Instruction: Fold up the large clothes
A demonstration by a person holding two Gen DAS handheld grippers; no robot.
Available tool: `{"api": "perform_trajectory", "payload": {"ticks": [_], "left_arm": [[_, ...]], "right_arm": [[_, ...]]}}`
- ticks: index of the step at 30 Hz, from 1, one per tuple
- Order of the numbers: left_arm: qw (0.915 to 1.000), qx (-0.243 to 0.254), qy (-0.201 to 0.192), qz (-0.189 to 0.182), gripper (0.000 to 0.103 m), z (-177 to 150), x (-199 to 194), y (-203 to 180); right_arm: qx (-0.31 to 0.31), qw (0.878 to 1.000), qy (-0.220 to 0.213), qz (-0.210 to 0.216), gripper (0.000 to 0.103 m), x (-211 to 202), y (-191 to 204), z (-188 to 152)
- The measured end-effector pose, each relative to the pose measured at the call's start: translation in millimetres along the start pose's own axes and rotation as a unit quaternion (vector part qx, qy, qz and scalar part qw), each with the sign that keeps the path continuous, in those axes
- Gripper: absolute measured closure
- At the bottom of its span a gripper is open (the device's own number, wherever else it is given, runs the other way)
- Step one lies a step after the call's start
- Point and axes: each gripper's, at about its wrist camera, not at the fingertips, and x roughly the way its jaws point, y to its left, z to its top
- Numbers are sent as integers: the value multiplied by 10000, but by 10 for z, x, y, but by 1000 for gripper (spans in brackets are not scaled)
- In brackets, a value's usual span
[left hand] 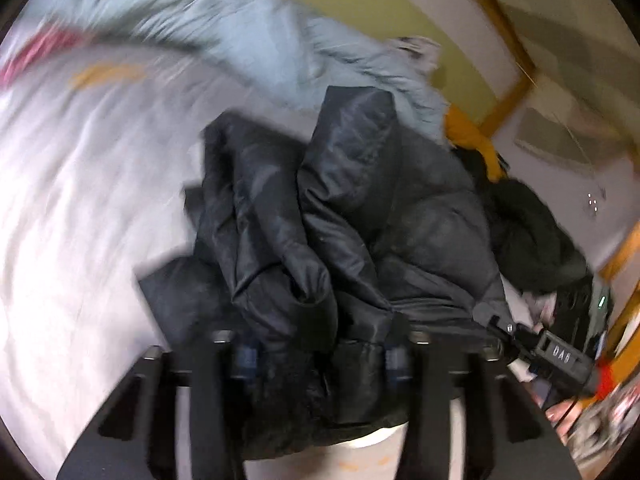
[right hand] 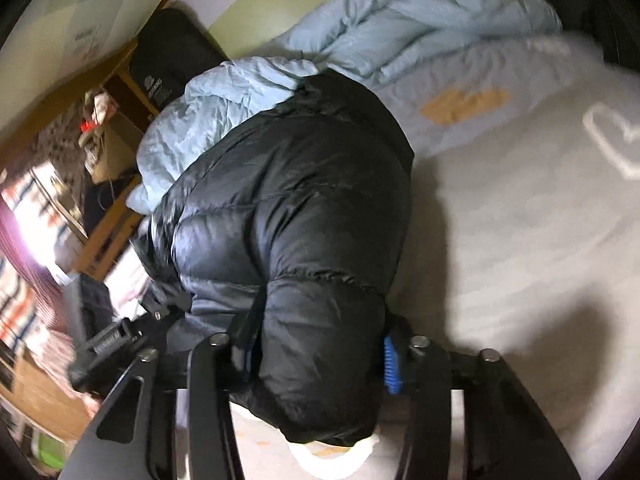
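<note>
A black puffer jacket (left hand: 360, 208) lies bunched on a white bed sheet (left hand: 72, 200). My left gripper (left hand: 320, 360) is shut on a crumpled fold of it; dark fabric fills the gap between the blue pads (left hand: 396, 360). In the right wrist view the same jacket (right hand: 288, 200) bulges up in quilted rolls, and my right gripper (right hand: 318, 360) is shut on its near end, with the blue pad (right hand: 390, 364) pressed into the padding. Each gripper shows in the other's view at the jacket's side edge: the right one (left hand: 500, 322), the left one (right hand: 160, 314). The left wrist view is motion-blurred.
A light blue padded cover (right hand: 420, 12) lies crumpled behind the jacket, with an orange item (left hand: 476, 140) beyond it. A wooden bed frame (left hand: 516, 92) and a black case (right hand: 172, 56) stand by the yellow-green wall. Cluttered shelves and boxes (right hand: 36, 208) fill the room beside the bed.
</note>
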Motion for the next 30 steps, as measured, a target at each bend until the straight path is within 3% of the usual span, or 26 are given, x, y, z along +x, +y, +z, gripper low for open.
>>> {"api": "perform_trajectory", "payload": {"ticks": [3,8,15,20,25,30], "left_arm": [[9984,442,-247,-250,68,130,11,-446],[9927,949,-294,-680,68,306,448,-1358],[9793,1730,-394,-972,68,309,1321,-2557],[9755,1961,-349,-937,68,198,1858,-3009],[9672,2395,-372,-756,68,33,2218,-3349],[9655,2462,-526,-659,64,-74,2396,-3385]], "right_arm": [[-321,9983,-328,-357,59,-349,35,169],[-726,9875,-892,-1079,59,-1159,-217,505],[-522,9657,-1486,-2066,58,-1925,-1093,763],[-318,9539,-1679,-2466,58,-2082,-1716,841],[-346,9331,-1965,-2991,58,-2122,-2117,789],[-60,9352,-1994,-2926,57,-2098,-2452,739]]}}
